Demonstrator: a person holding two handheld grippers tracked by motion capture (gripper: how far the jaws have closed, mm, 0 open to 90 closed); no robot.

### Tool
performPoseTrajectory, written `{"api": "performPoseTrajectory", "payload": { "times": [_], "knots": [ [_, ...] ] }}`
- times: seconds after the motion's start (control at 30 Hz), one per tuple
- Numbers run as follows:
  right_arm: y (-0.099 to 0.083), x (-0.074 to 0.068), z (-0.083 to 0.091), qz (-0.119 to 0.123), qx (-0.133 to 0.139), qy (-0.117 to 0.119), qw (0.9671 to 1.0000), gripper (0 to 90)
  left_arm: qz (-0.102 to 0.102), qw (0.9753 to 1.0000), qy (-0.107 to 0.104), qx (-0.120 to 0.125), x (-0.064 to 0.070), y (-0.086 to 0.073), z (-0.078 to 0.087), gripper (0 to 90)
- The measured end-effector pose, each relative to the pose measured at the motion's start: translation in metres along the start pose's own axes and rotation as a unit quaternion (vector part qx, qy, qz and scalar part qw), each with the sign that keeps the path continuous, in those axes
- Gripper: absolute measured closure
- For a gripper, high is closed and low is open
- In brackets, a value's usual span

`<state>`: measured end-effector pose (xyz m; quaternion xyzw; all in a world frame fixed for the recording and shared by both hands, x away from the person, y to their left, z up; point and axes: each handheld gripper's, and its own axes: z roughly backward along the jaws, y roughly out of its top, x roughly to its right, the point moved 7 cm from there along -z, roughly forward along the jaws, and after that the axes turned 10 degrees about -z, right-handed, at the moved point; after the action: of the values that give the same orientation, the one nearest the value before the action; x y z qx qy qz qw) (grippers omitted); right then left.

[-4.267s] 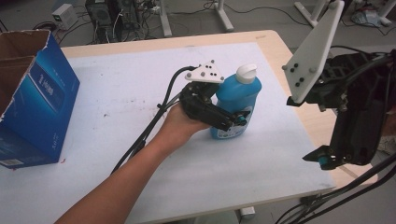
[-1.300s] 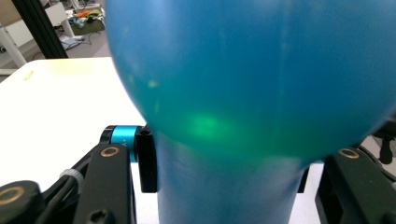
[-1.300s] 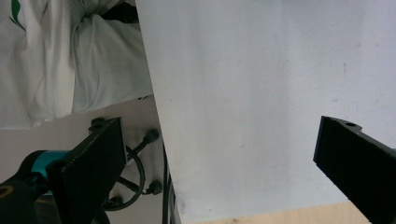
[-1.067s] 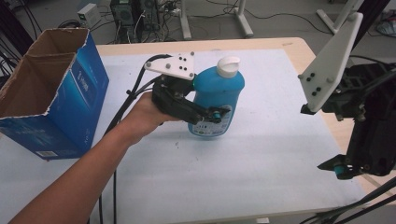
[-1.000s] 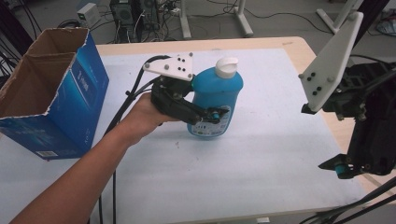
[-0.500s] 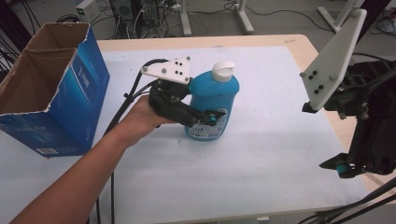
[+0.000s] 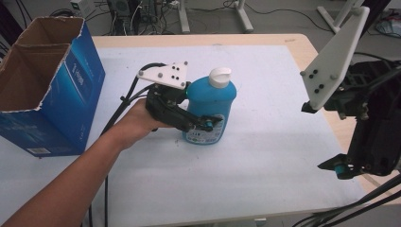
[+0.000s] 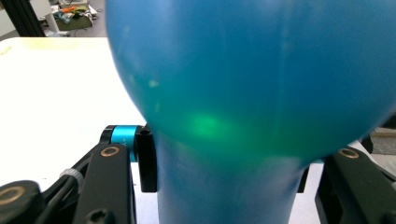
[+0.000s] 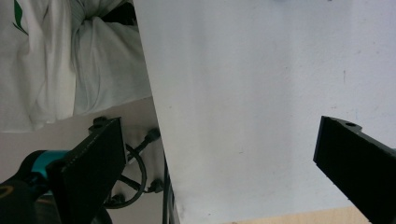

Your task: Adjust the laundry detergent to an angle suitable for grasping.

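"Where's the bottle, from where you stand?"

"Nearest me, the left gripper (image 7: 201, 124) has its jaws clenched on the blue bottle (image 7: 208, 111), one on each side of its lower body. The bottle stands upright, white cap (image 7: 220, 77) on top, its long axis vertical; I can't tell whether its base rests on the table or hangs just above it."

"And the other hand?"

"The right gripper (image 7: 345, 168) hangs by the table's right edge, jaws spread with nothing between them, well apart from the bottle. The left is plainly the one doing the work."

"Where might it go?"

"My guess is the open cardboard box (image 7: 45, 90), off to the left of the bottle; the bottle would have to rise above its rim."

"The surface?"

"A white table (image 7: 265, 156), bare around the bottle. Beyond its far edge, cables and equipment stands on the floor."
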<state>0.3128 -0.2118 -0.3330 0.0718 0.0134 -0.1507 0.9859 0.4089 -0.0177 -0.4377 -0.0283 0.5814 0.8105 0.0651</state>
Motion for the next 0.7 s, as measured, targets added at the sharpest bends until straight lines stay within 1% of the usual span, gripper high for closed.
{"api": "performPoseTrajectory", "payload": {
  "times": [0.03,0.1,0.27,0.37,0.43,0.47,0.5,0.57,0.6,0.63,0.67,0.7],
  "knots": [
    [0.0001,0.0003,-0.0003,-0.001,0.001,0.000,1.0000,2.0,-0.001,1.0000,-0.001,0.000,-0.0005,-0.0013,0.0013,44.8],
    [0.0009,0.0005,-0.0012,-0.001,0.002,0.000,1.0000,2.0,0.005,1.0000,-0.002,0.000,-0.0011,-0.0023,0.0025,44.5],
    [0.0022,0.0000,-0.0016,0.000,-0.002,0.002,1.0000,2.0,0.001,1.0000,-0.005,0.003,-0.0001,-0.0030,0.0034,44.0],
    [0.0029,-0.0002,-0.0022,0.000,-0.001,0.001,1.0000,2.0,0.005,1.0000,-0.007,0.005,0.0011,-0.0032,0.0039,43.4],
    [0.0029,-0.0005,-0.0023,0.000,-0.003,0.002,1.0000,2.0,0.004,1.0000,-0.008,0.004,0.0012,-0.0034,0.0040,43.2],
    [0.0027,-0.0008,-0.0023,-0.002,-0.005,0.001,1.0000,2.0,0.007,0.9999,-0.009,0.005,0.0017,-0.0035,0.0042,42.8],
    [0.0032,-0.0003,-0.0031,0.003,-0.004,0.001,1.0000,2.0,0.017,0.9998,-0.011,0.008,0.0019,-0.0030,0.0042,41.8],
    [0.0036,0.0000,-0.0039,0.005,-0.002,0.001,1.0000,2.0,0.029,0.9994,-0.013,0.011,0.0023,-0.0022,0.0033,40.0],
    [0.0036,0.0000,-0.0039,0.005,-0.002,0.001,1.0000,2.0,0.029,0.9994,-0.013,0.011,0.0023,-0.0022,0.0033,37.9],
    [0.0034,-0.0007,-0.0041,0.002,-0.004,0.001,1.0000,2.0,0.031,0.9994,-0.013,0.009,0.0031,-0.0022,0.0022,37.9],
    [0.0033,-0.0010,-0.0044,0.003,-0.006,0.001,1.0000,2.0,0.027,0.9996,-0.013,0.003,0.0036,-0.0026,0.0013,37.3],
    [0.0034,-0.0014,-0.0051,0.003,-0.006,0.001,1.0000,2.0,0.032,0.9994,-0.015,0.003,0.0041,-0.0026,0.0000,35.0]
  ]
}}
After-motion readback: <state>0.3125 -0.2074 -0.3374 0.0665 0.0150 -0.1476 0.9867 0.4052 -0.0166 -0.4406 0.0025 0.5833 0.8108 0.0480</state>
